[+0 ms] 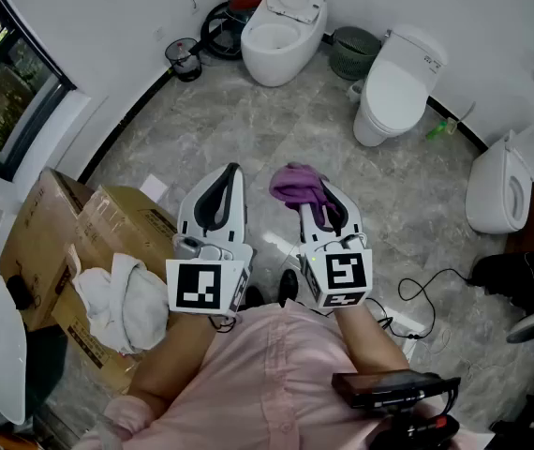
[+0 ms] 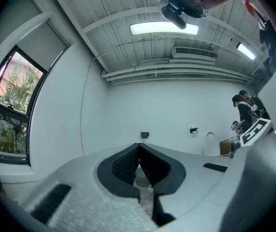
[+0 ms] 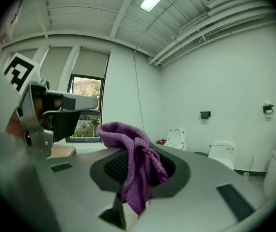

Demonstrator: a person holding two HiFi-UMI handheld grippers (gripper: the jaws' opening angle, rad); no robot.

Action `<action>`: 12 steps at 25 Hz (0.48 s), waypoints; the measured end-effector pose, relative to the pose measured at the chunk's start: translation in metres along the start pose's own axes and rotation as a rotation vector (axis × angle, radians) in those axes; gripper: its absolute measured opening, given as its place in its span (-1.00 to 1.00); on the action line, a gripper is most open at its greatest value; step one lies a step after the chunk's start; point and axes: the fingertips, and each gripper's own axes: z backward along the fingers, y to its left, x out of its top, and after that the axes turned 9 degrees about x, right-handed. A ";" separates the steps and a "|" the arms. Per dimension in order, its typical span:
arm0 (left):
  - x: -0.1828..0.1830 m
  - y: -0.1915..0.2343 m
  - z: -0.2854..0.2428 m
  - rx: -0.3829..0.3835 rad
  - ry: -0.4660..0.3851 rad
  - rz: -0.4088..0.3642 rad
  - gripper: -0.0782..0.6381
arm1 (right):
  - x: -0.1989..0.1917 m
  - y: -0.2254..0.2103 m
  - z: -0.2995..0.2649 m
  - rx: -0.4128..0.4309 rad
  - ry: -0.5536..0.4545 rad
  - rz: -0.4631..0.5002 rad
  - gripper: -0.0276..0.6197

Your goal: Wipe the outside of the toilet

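1. My right gripper [image 3: 137, 170] is clamped on a purple cloth [image 3: 134, 151]. The cloth bunches over the jaw tips and a tail of it hangs down between them.
2. My left gripper [image 2: 139, 149] carries nothing. Its jaws are pressed together at the tips, with only the far wall showing beyond them.
3. I hold the two side by side in front of my chest, the left just beside the right, both pointing out over the grey floor.
4. Every toilet is well apart from the cloth:
   - An open-lid toilet [image 1: 281, 36] stands far ahead of both grippers.
   - A closed-lid toilet [image 1: 396, 82] stands ahead and to the right of the right gripper.
   - A third toilet [image 1: 506, 181] stands off to that gripper's right.
   - I cannot tell which one I am meant to clean.
5. As I judge it, the wiping has not begun — the cloth touches no porcelain. Having the cloth gripped is the only part done.
6. What is left is nearly everything. I have to close the gap to a toilet, lay the cloth on its outer shell, and work round the sides, the tank and the lid.
7. To the left of my left gripper sit cardboard boxes [image 1: 108, 237] with a white cloth [image 1: 122, 303] lying on them. I take neither to be part of this job.
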 end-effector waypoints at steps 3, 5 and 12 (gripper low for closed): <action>-0.005 -0.004 -0.002 0.002 0.010 0.005 -0.76 | -0.004 -0.003 0.000 0.009 0.001 0.000 -0.64; -0.009 -0.007 -0.005 0.003 0.021 0.007 -0.76 | -0.007 -0.006 0.000 0.020 -0.003 0.000 -0.64; -0.014 -0.021 -0.014 0.016 0.031 0.001 -0.76 | -0.008 -0.022 0.001 0.037 -0.018 0.000 -0.62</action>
